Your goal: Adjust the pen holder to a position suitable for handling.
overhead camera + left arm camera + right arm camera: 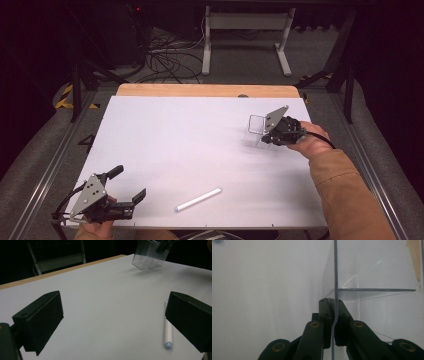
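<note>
A clear plastic box (256, 129) hangs tilted just above the white table top (200, 150) at the right, and my right gripper (270, 131) is shut on its wall. In the right gripper view the thin wall (335, 270) runs up between the closed jaws. The left gripper view shows the box (150, 255) far off, lifted over its shadow. A white marker (198, 200) lies near the front edge. My left gripper (130, 185) stands open at the front left, left of the marker (168, 332), which lies beside its right jaw.
A bare wooden strip (207, 90) edges the far side of the table. Beyond it stand a white desk frame (245, 30) and loose cables (165, 60) on the floor. Metal rails (55, 160) run along both sides of the table.
</note>
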### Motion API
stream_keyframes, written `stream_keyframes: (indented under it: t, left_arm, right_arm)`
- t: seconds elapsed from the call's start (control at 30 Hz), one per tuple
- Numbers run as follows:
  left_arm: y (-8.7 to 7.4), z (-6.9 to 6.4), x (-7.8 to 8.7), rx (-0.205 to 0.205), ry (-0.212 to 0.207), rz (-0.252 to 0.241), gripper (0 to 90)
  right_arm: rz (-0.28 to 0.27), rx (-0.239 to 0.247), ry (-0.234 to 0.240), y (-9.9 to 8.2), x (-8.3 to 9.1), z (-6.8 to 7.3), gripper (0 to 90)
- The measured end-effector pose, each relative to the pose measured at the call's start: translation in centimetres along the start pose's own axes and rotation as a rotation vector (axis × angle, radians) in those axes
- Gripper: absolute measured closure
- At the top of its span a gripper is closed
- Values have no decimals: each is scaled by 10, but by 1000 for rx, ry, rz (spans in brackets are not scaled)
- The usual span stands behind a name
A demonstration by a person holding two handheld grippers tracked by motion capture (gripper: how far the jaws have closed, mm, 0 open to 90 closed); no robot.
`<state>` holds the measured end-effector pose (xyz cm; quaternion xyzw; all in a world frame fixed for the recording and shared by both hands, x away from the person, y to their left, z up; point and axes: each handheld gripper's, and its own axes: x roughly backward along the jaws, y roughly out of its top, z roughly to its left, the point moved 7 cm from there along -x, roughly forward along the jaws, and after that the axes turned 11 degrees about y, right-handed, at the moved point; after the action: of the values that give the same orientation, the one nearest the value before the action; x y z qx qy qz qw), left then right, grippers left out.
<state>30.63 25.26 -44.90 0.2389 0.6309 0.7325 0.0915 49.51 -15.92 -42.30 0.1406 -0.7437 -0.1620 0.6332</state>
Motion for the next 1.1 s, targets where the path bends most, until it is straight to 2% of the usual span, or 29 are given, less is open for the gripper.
stream_keyframes:
  t: [0.13, 0.3, 0.33, 0.47, 0.63, 0.7, 0.73, 1.1]
  left_arm:
    - [0, 0, 0, -2, 0, 0, 23]
    - [0, 0, 0, 1, -2, 1, 23]
    - [0, 1, 0, 0, -3, 2, 23]
    - [0, 1, 0, 0, -3, 3, 23]
    - [0, 1, 0, 5, -7, -2, 23]
    - [0, 0, 0, 8, -8, -3, 23]
    - [0, 0, 0, 8, -9, -3, 23]
    - [0, 1, 0, 6, -16, -1, 23]
  right_arm:
    - [-17, 14, 4, 12, 4, 3, 868]
    - [-33, 5, 11, 28, 5, 7, 873]
    - [-42, 19, 21, 38, 4, 9, 876]
    - [-42, 18, 34, 55, 0, 13, 875]
    - [-38, 34, 64, 79, -8, 19, 875]
    - [-38, 59, 74, 89, -13, 20, 875]
    - [-26, 41, 88, 92, -15, 24, 875]
    - [-5, 102, 167, 130, -47, 39, 875]
